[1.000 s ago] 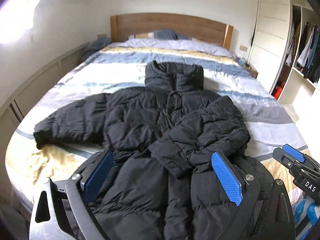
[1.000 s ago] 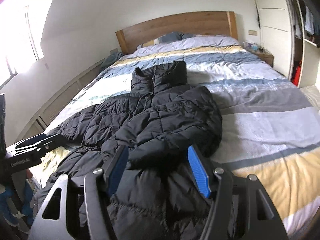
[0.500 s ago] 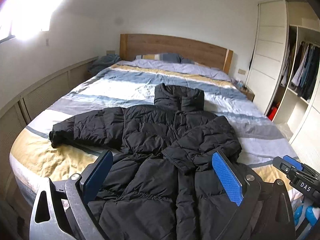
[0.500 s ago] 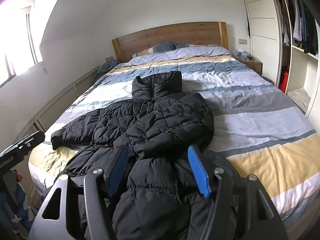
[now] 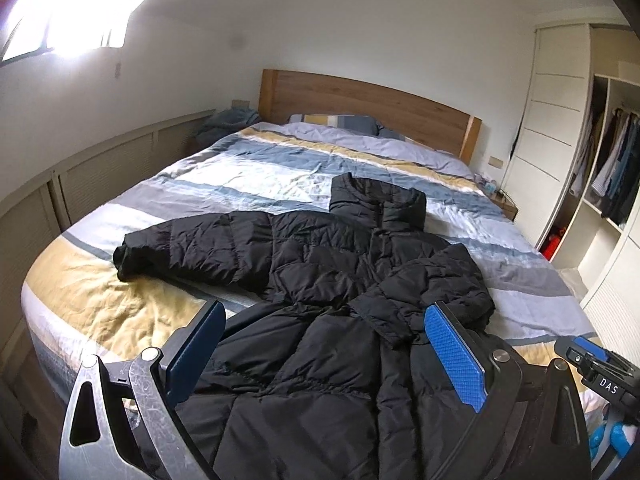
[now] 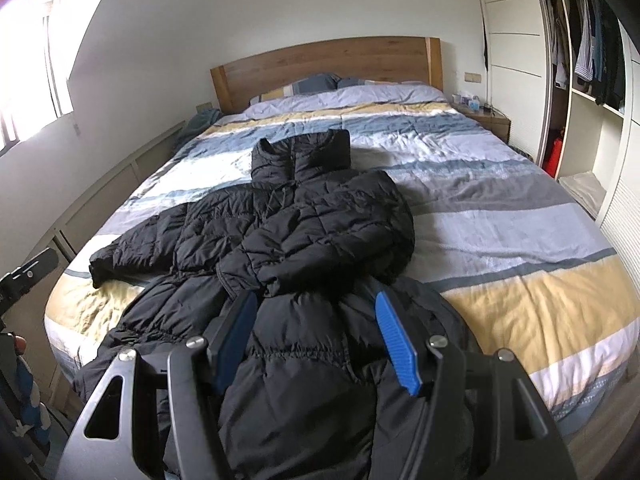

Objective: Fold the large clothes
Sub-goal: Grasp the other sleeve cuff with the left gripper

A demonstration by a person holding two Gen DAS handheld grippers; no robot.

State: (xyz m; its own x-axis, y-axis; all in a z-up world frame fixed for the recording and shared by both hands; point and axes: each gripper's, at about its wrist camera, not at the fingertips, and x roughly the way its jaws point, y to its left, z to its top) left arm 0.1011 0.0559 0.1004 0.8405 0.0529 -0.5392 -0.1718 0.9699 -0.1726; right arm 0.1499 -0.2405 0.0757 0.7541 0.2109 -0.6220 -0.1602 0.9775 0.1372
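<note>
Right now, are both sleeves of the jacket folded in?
No, only one. The right sleeve lies across the jacket front; the left sleeve is spread on the bed.

Black quilted jacket (image 5: 320, 288); blue, yellow, grey, white striped duvet (image 5: 248, 176).

The only readable lettering is "DAS", white capitals on the black body of the right tongs (image 5: 600, 364), seen at the lower right edge of the left wrist view. In the right wrist view the black part of the left tongs (image 6: 28, 276) at the left edge carries marks too small to read
</note>
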